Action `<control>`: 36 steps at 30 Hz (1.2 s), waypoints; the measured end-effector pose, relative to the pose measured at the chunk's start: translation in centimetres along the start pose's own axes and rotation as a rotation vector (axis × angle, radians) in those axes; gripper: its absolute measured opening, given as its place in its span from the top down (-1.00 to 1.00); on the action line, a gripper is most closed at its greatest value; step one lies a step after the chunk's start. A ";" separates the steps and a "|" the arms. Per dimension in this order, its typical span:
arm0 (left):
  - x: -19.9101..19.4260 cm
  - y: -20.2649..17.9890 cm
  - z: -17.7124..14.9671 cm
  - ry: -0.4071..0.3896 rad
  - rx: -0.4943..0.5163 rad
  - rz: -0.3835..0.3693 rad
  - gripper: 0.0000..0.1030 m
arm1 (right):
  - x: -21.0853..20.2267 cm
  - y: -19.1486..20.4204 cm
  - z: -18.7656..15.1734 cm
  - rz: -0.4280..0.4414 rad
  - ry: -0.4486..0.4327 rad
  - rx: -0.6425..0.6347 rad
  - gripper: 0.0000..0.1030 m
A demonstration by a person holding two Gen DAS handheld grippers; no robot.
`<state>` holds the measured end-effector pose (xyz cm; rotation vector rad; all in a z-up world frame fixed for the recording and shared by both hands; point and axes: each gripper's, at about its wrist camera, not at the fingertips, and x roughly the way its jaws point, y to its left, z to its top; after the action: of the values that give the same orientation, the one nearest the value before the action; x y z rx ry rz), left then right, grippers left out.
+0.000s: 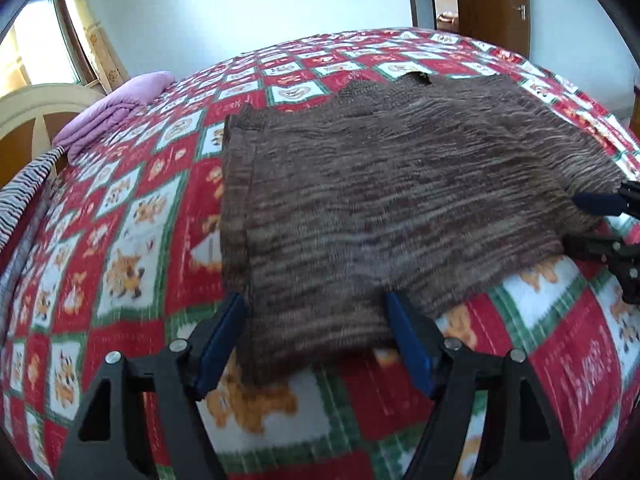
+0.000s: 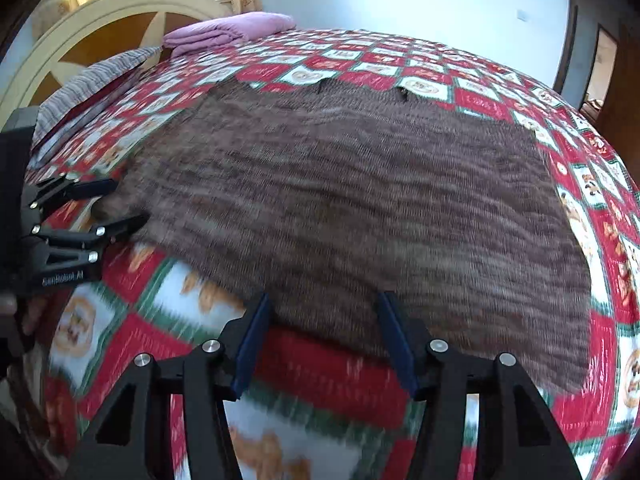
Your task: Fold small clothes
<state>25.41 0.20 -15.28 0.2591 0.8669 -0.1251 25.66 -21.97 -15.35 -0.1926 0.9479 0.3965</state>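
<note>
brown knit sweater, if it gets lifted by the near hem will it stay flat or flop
The brown knit sweater would probably flop and drape: it lies limp, following the quilt. Its loose, fuzzy knit likely stretches and sags, and should grip the quilt rather than slide.

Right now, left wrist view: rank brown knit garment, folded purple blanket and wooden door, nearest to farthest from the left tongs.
1. Brown knit garment: its near edge lies between the left tongs, which stand open.
2. Folded purple blanket: far left, at the head of the bed.
3. Wooden door: top right, beyond the patterned bedspread.
</note>
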 end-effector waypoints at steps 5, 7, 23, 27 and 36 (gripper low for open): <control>-1.0 0.6 1.4 -0.003 -0.035 -0.023 -0.47 | -1.5 -0.2 1.8 0.058 -0.026 0.022 -0.11; -1.6 1.1 2.4 -0.043 -0.081 -0.020 -0.70 | -2.6 -0.5 2.7 0.097 -0.086 0.054 -0.11; 4.2 1.1 4.1 0.003 -0.039 0.112 -1.00 | 2.3 -4.5 3.3 -0.036 -0.045 0.111 -0.12; 4.3 1.1 3.8 0.017 -0.049 0.092 -1.00 | 1.9 -4.5 2.6 -0.021 -0.042 0.123 -0.12; 4.3 2.0 3.0 0.051 -0.113 0.017 -1.00 | 0.7 -4.2 1.0 -0.037 -0.047 0.122 -0.12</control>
<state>30.81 1.31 -16.38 0.1641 0.9186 -0.0535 28.52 -25.23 -15.38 -0.0888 0.9182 0.3066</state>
